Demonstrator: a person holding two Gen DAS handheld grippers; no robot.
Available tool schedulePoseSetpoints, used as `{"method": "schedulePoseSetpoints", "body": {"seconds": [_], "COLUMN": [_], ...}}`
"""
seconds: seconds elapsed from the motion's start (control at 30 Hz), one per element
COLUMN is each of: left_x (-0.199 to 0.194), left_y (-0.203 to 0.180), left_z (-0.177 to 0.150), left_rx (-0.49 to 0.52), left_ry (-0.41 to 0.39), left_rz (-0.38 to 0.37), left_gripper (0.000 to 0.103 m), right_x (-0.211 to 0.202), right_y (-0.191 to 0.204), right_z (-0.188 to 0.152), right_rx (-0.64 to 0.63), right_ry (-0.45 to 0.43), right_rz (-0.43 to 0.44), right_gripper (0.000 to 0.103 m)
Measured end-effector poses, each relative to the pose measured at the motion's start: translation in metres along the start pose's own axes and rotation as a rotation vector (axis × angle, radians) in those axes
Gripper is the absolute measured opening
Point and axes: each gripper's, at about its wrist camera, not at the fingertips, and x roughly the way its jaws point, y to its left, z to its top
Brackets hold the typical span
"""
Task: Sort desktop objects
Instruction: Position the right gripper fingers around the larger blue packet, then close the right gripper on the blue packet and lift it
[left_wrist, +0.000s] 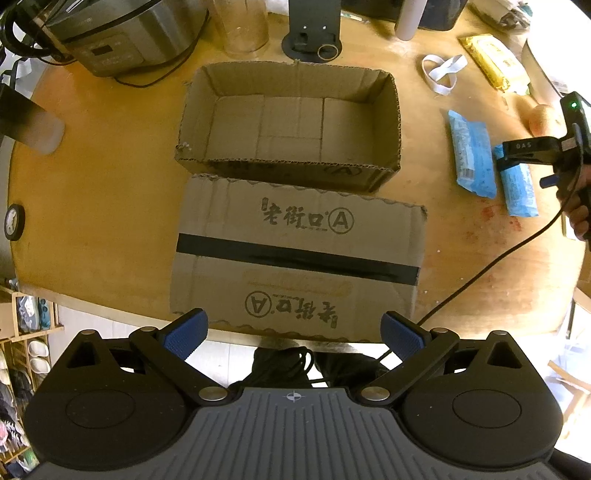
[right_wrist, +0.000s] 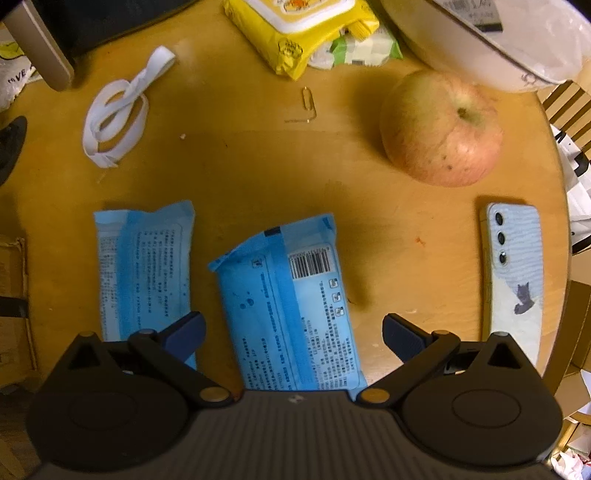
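An open cardboard box (left_wrist: 384, 122) stands mid-table with nothing in it. In front of it lies an upturned box (left_wrist: 295, 258) with a black tape stripe. My left gripper (left_wrist: 295, 332) hovers open over that box's near edge, holding nothing. Two blue packets lie side by side on the wood, one on the left (right_wrist: 144, 266) and one in the middle (right_wrist: 291, 306). My right gripper (right_wrist: 293, 332) is open, its fingers straddling the middle packet without closing on it. The left wrist view shows the right gripper (left_wrist: 504, 153) low over the packets (left_wrist: 471, 155).
Beyond the packets lie an apple (right_wrist: 441, 129), a phone (right_wrist: 515, 273) face down, a white elastic band (right_wrist: 114, 118), a paperclip (right_wrist: 308, 101), a yellow wipes pack (right_wrist: 295, 33) and a white bowl (right_wrist: 480, 48). A rice cooker (left_wrist: 122, 37) and tape roll (left_wrist: 14, 221) sit left.
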Motion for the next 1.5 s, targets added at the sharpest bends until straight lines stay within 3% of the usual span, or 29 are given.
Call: {"method": "schedulePoseSetpoints", "body": {"seconds": [0.57,0.67,0.83,1.03,1.5], "left_x": [0.002,0.002,0.002,0.002,-0.001], "left_y": [-0.005,-0.005,-0.003,-0.003,0.004], "left_z": [-0.001,-0.001,-0.001,-0.003,-0.007], "left_rx": [0.011,0.012,0.007,0.012,0.015], "left_ry": [0.006,0.004,0.002,-0.003,-0.014], "left_rz": [-0.002,-0.004,-0.009,-0.014,-0.030], "left_gripper": [0.103,0.103,0.103,0.103,0.103], "right_x": [0.010,0.007,-0.003,-0.011,-0.033], "right_y": [-0.011,-0.012,-0.015,-0.018,-0.031], "right_z": [-0.005,-0.006,-0.008,-0.008,-0.020], "right_rx": [0.001,0.006,0.015,0.025,0.047], "right_ry": [-0.015,-0.018,-0.035,-0.044,-0.053], "right_rz": [0.028,0.034,0.037,0.041,0.040], "right_gripper": [0.103,0.094,0.069,0.065,0.065]}}
